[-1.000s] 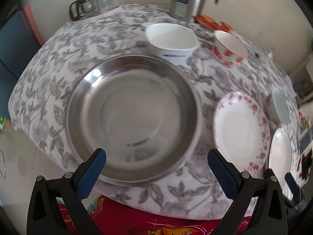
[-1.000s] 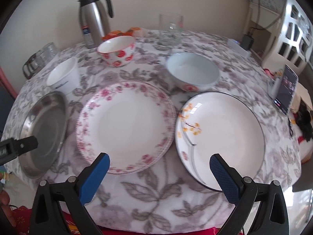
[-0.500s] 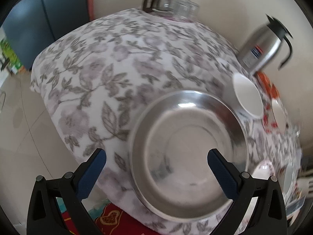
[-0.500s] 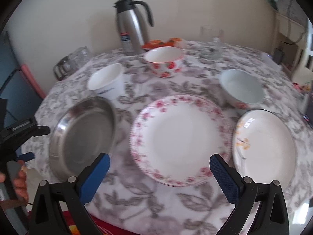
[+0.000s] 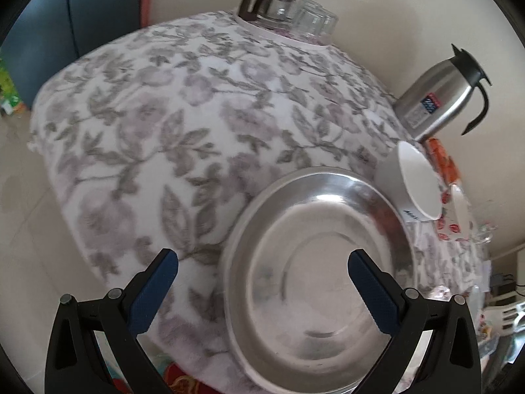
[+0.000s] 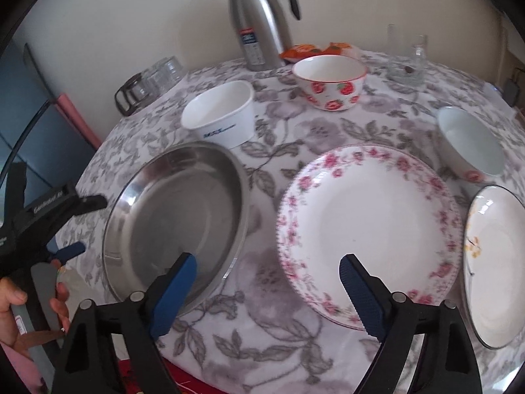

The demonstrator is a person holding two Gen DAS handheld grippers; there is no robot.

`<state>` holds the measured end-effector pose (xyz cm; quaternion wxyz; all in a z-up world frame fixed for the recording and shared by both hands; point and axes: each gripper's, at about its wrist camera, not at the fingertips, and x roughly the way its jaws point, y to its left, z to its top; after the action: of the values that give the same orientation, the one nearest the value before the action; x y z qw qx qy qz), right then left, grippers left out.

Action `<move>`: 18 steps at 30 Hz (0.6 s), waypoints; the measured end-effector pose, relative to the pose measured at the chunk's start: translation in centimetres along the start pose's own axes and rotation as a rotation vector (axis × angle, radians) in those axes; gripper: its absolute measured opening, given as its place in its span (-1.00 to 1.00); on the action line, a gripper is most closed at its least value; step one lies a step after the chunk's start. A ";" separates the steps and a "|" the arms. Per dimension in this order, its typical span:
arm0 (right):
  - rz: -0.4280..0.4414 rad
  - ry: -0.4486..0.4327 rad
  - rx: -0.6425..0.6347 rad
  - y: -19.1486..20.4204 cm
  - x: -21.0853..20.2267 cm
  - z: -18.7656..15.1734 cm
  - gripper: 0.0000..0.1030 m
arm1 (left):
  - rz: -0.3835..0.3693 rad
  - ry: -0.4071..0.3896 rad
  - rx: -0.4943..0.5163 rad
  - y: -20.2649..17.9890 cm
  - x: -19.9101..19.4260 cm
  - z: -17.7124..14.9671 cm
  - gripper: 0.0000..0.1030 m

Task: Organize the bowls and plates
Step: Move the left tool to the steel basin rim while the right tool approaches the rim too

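Note:
A wide steel bowl (image 6: 177,216) sits at the table's near left, beside a pink-flowered plate (image 6: 370,223). My right gripper (image 6: 267,262) hovers over the gap between them with its jaws closing. Only the bowl's near rim and bare cloth lie between the pads, which press on nothing. My left gripper (image 5: 262,262) stands open above the steel bowl's (image 5: 315,279) left rim; it also shows in the right wrist view as the left gripper (image 6: 87,226) at the bowl's left side. A white tub (image 6: 223,115), a strawberry bowl (image 6: 331,82), a pale bowl (image 6: 472,144) and a yellow-flowered plate (image 6: 498,262) stand around.
A steel thermos (image 6: 259,19), orange packets (image 6: 315,49) and drinking glasses (image 6: 407,52) line the far edge by the wall. A glass jug (image 6: 147,78) lies at the back left. A person's hand (image 6: 13,298) holds the left gripper's handle. The flowered tablecloth (image 5: 157,124) drops off on the left.
The right gripper has moved left, from over the two plates to the gap beside the steel bowl, and its jaws have narrowed slightly. The left gripper has swung left, so the bowl now sits lower right.

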<state>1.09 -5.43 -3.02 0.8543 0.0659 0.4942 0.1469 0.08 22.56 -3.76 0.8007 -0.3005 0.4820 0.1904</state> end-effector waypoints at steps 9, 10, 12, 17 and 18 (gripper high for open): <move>0.034 0.047 -0.028 1.3 2.8 0.9 0.51 | 0.029 0.041 0.044 -0.4 1.5 0.3 1.00; 0.032 0.049 -0.030 1.3 3.1 1.1 0.48 | 0.032 0.047 0.051 -0.5 1.7 0.3 1.00; 0.036 0.051 -0.023 1.3 3.6 1.3 0.44 | 0.034 0.064 0.075 -0.7 2.2 0.2 1.00; 0.052 0.064 -0.004 0.9 4.8 2.1 0.29 | 0.058 0.087 0.113 -1.0 3.0 0.2 1.00; 0.055 0.068 -0.004 0.9 5.0 2.2 0.28 | 0.065 0.088 0.116 -1.0 3.2 0.2 1.00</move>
<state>5.17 -2.88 -5.84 0.8328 0.0729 0.5207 0.1735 2.24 22.00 -6.20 0.7883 -0.2457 0.5365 0.1747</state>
